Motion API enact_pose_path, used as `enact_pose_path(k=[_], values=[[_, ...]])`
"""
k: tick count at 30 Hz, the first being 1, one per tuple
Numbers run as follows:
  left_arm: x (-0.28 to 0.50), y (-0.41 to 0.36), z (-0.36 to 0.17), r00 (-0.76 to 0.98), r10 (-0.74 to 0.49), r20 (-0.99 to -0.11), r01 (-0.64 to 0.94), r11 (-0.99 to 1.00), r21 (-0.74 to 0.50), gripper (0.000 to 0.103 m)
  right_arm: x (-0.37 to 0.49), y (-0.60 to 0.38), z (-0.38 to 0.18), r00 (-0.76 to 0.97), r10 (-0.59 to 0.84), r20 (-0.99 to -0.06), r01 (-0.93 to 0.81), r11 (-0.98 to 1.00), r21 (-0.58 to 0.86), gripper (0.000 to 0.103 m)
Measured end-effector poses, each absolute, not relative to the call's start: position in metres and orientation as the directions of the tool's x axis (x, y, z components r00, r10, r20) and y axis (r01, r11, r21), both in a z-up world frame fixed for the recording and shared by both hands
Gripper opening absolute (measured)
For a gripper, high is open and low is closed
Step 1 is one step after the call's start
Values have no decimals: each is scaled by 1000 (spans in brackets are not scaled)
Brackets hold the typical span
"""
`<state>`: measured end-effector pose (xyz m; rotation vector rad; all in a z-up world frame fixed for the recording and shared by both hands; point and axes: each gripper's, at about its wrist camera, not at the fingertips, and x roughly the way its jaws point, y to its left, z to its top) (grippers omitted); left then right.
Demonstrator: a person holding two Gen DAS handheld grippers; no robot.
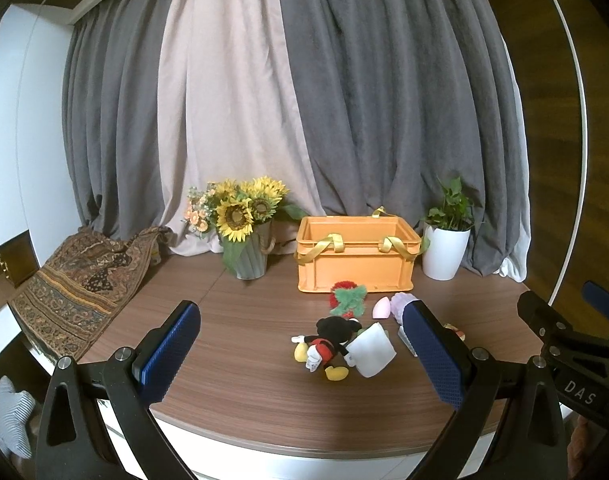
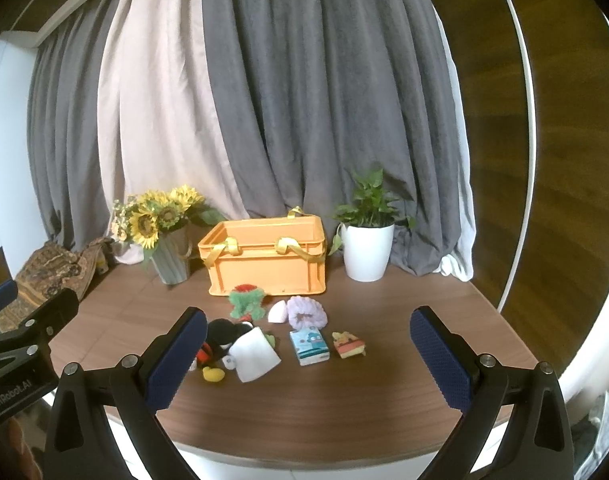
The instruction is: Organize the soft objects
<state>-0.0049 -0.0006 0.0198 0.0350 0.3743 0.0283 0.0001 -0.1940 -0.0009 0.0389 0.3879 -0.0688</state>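
Note:
An orange crate [image 1: 356,260] [image 2: 266,262] with yellow ribbon handles stands at the back of the wooden table. In front of it lie soft things: a Mickey plush [image 1: 326,344] [image 2: 220,334], a white folded cloth [image 1: 372,348] [image 2: 256,354], a red-and-green fuzzy toy [image 1: 346,298] [image 2: 246,300], a pink wedge [image 1: 382,307] [image 2: 278,312], a lilac scrunchie [image 2: 306,312], a blue tissue pack [image 2: 309,346] and a small yellow-pink toy [image 2: 348,345]. My left gripper [image 1: 300,344] is open and empty above the near table edge. My right gripper [image 2: 308,348] is open and empty too.
A vase of sunflowers [image 1: 244,228] [image 2: 164,232] stands left of the crate and a potted plant in a white pot [image 1: 446,240] [image 2: 368,240] right of it. A patterned cloth [image 1: 80,280] lies at the table's left edge. Grey and pink curtains hang behind.

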Motion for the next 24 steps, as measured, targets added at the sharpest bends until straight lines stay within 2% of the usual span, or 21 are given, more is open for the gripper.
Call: enact_pose_path(k=[24], values=[[-8, 10, 22, 934, 36, -355, -28, 999, 28, 103, -1, -188, -4, 931, -42, -364, 51, 999, 15, 103]])
